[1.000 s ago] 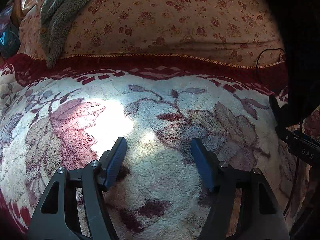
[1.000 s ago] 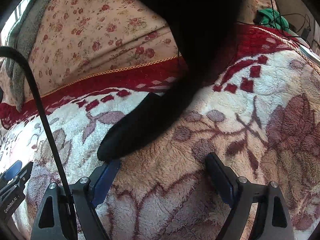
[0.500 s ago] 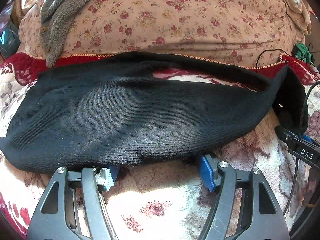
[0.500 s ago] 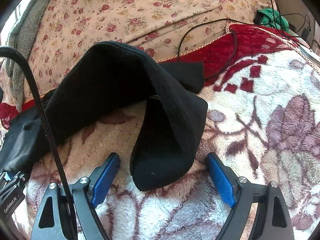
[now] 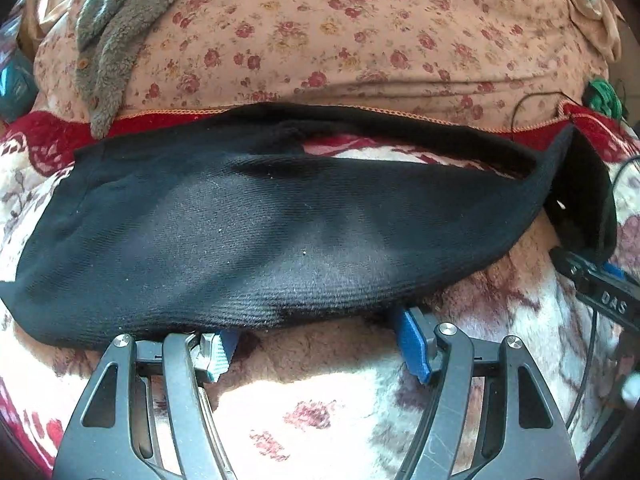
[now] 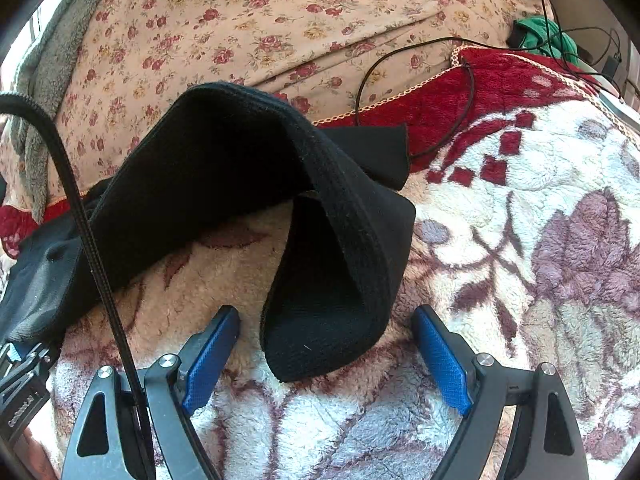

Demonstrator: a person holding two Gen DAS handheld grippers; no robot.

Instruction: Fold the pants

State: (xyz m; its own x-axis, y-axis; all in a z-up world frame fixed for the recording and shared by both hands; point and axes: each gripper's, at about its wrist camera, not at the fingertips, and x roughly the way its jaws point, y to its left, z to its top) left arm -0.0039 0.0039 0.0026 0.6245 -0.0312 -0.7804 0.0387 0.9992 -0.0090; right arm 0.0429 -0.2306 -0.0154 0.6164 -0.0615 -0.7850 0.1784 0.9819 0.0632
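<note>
Black pants (image 5: 280, 232) lie spread on the bed blanket (image 6: 520, 240); soft, limp knit. Left gripper (image 5: 316, 348) and right gripper (image 6: 324, 356) gape wide, empty. Grasp the waistband hem at 12 o'clock.

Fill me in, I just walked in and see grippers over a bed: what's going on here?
A person with a handheld gripper in each hand is about to fold black pants lying across a floral fleece blanket. The left gripper sits open at the pants' near edge. The right gripper is open around a curled-up end, not yet clamped. No fold is made yet.
</note>
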